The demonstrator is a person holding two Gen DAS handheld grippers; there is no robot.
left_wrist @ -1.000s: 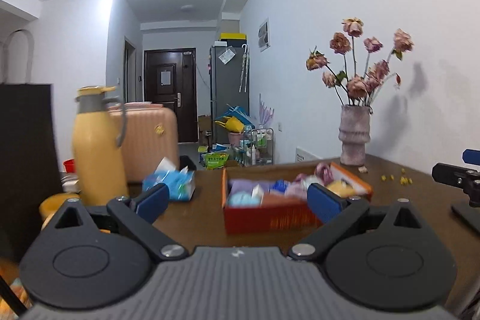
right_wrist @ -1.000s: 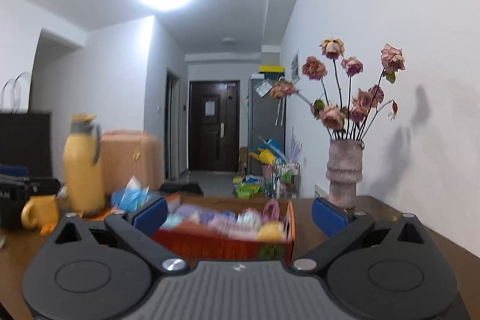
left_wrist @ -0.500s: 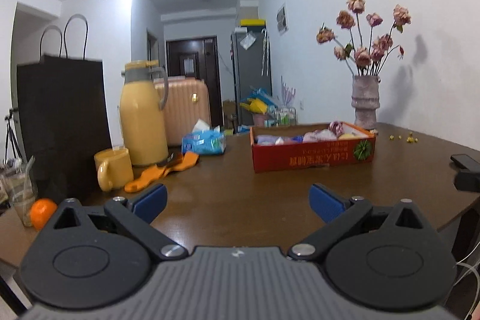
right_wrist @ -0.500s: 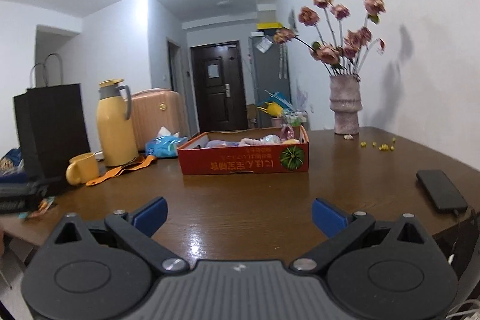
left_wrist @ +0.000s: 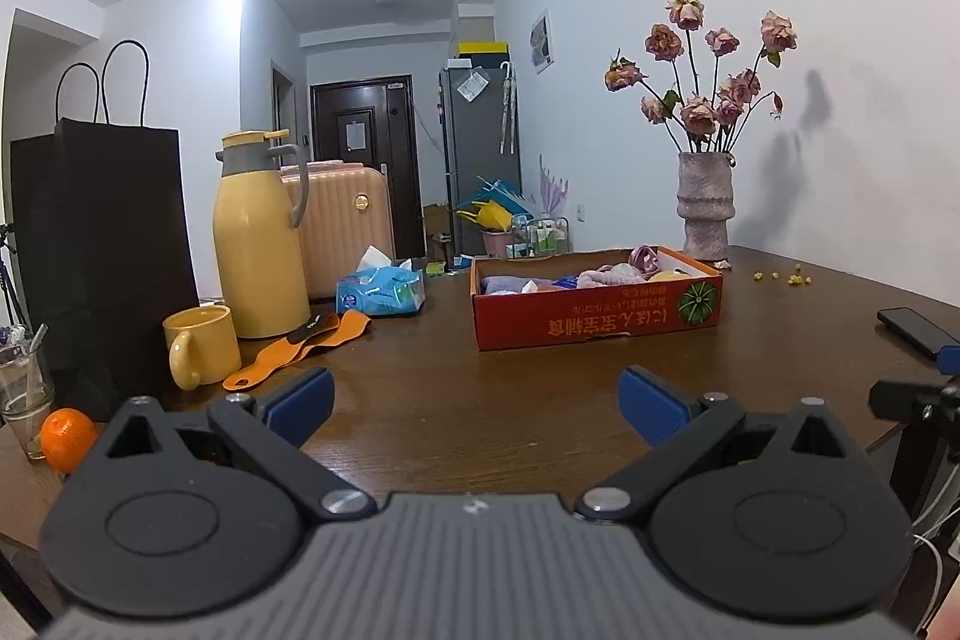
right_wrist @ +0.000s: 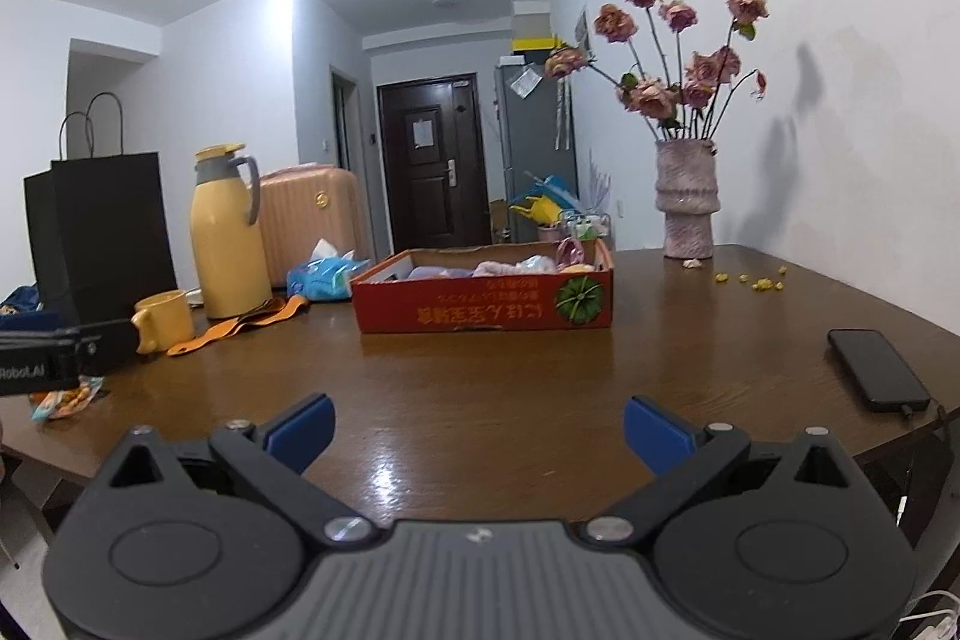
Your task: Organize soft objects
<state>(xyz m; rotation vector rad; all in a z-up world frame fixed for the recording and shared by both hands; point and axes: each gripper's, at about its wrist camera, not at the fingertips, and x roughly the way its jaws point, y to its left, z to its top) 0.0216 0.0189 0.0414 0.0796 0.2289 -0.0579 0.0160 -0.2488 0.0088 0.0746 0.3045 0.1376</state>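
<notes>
A shallow red cardboard box (left_wrist: 597,313) (right_wrist: 483,307) stands mid-table, filled with several soft items in pink, lilac, blue and yellow (left_wrist: 606,274) (right_wrist: 516,267). My left gripper (left_wrist: 474,400) hovers over the near table edge, well short of the box, open and empty. My right gripper (right_wrist: 477,424) is likewise open and empty, held back from the box over the near edge. An orange fabric strip (left_wrist: 300,349) (right_wrist: 240,325) lies on the table left of the box.
On the left stand a yellow thermos (left_wrist: 258,238), yellow mug (left_wrist: 201,346), black paper bag (left_wrist: 102,244), tissue pack (left_wrist: 381,289), glass (left_wrist: 21,391) and an orange (left_wrist: 67,439). A vase of roses (left_wrist: 703,205) sits at the back right. A phone (right_wrist: 879,369) lies at the right edge.
Both grippers have pulled back from right over the box to the near table edge. They stay open and empty. The whole table has come into view.
</notes>
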